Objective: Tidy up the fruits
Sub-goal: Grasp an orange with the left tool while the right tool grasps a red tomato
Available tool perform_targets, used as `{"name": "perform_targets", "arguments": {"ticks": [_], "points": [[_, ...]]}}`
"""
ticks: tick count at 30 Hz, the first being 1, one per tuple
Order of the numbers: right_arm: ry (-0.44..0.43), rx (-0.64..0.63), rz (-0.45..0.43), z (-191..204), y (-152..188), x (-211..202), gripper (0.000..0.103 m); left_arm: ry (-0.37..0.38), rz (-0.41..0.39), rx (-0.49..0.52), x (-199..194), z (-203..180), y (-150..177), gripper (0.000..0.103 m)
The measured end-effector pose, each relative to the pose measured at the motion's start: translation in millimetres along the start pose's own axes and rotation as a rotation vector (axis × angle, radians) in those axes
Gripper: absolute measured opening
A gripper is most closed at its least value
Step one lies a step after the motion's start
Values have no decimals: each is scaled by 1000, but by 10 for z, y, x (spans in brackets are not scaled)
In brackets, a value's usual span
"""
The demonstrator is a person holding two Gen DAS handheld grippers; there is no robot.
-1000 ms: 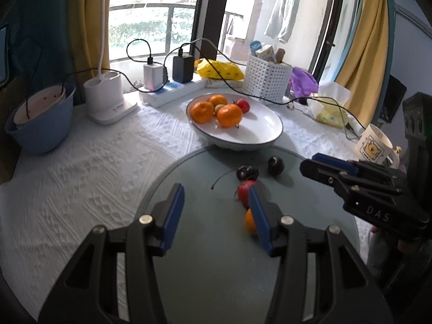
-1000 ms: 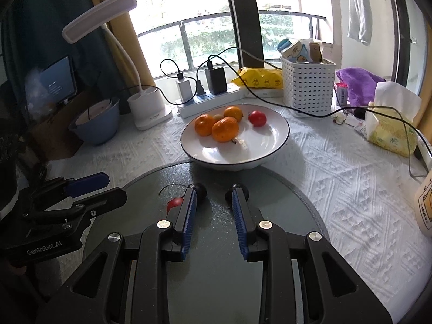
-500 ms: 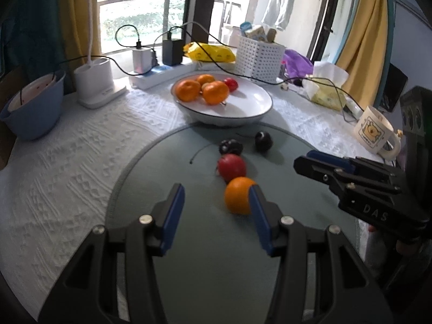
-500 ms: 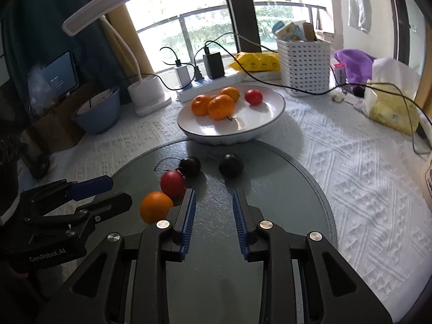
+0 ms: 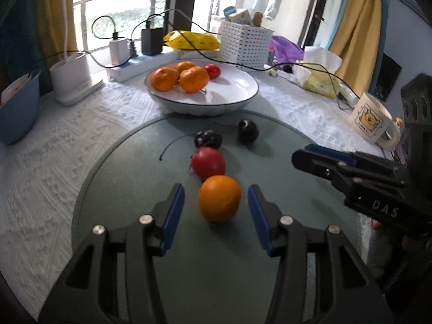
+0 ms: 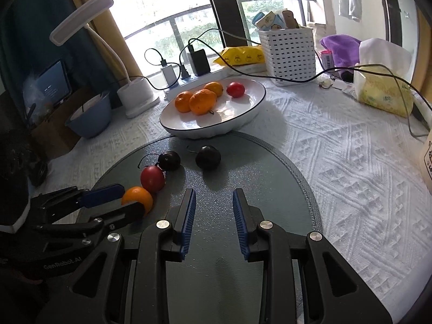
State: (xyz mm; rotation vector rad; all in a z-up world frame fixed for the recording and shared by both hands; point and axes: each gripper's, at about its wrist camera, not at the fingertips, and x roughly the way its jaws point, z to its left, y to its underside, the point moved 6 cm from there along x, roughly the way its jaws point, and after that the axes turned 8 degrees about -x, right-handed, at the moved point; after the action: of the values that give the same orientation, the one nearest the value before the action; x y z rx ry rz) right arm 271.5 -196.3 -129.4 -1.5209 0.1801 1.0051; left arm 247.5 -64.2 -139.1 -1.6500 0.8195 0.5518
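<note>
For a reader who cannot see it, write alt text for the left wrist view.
The open left gripper brackets an orange on a round grey mat; a red fruit and two dark ones lie beyond, before a white plate of fruit.

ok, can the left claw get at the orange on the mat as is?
Probably yes. The left claw is open with the orange already between its fingers. The red fruit touches the orange's far side, not the flanks where the fingers would close.

Four fruits [image 5: 219, 198] on the mat [image 5: 189, 270] before the plate [image 5: 237, 94].
</note>
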Motion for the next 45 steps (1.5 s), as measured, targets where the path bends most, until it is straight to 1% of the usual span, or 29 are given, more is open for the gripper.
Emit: {"name": "perform_targets", "arguments": {"ticks": [1, 3, 4, 9, 15, 23, 29, 31, 32, 37, 45], "points": [[1, 0, 1, 0, 0, 4, 30, -1, 1, 7, 7, -2, 5, 41], [3, -1, 3, 8, -4, 6, 30, 12, 5, 9, 9, 4, 8, 38], [4, -2, 4, 12, -4, 5, 30, 18, 3, 10, 2, 6, 10, 34], [-4, -12, 15, 94, -13, 43, 30, 25, -6, 1, -62, 76, 12, 34], [-30, -41, 34, 305, -30, 118, 30, 8, -46, -8, -216, 231, -19, 34], [-41, -78, 59, 516, -83, 246, 30, 3, -62, -76, -296, 561, -38, 34], [-38, -89, 80, 599, -115, 346, 31, 0, -63, -97, -303, 714, -39, 34], [-39, -88, 84, 620, -130, 379, 36, 1, -62, -99, -299, 750, -42, 34], [-42, -87, 85, 636, -138, 396, 42, 4, -61, -101, -298, 770, -45, 34], [-41, -95, 99, 696, -164, 475, 42, 9, -62, -105, -313, 824, -63, 34], [-32, -101, 127, 720, -177, 615, 42, -5, -69, -110, -341, 903, -73, 34]]}}
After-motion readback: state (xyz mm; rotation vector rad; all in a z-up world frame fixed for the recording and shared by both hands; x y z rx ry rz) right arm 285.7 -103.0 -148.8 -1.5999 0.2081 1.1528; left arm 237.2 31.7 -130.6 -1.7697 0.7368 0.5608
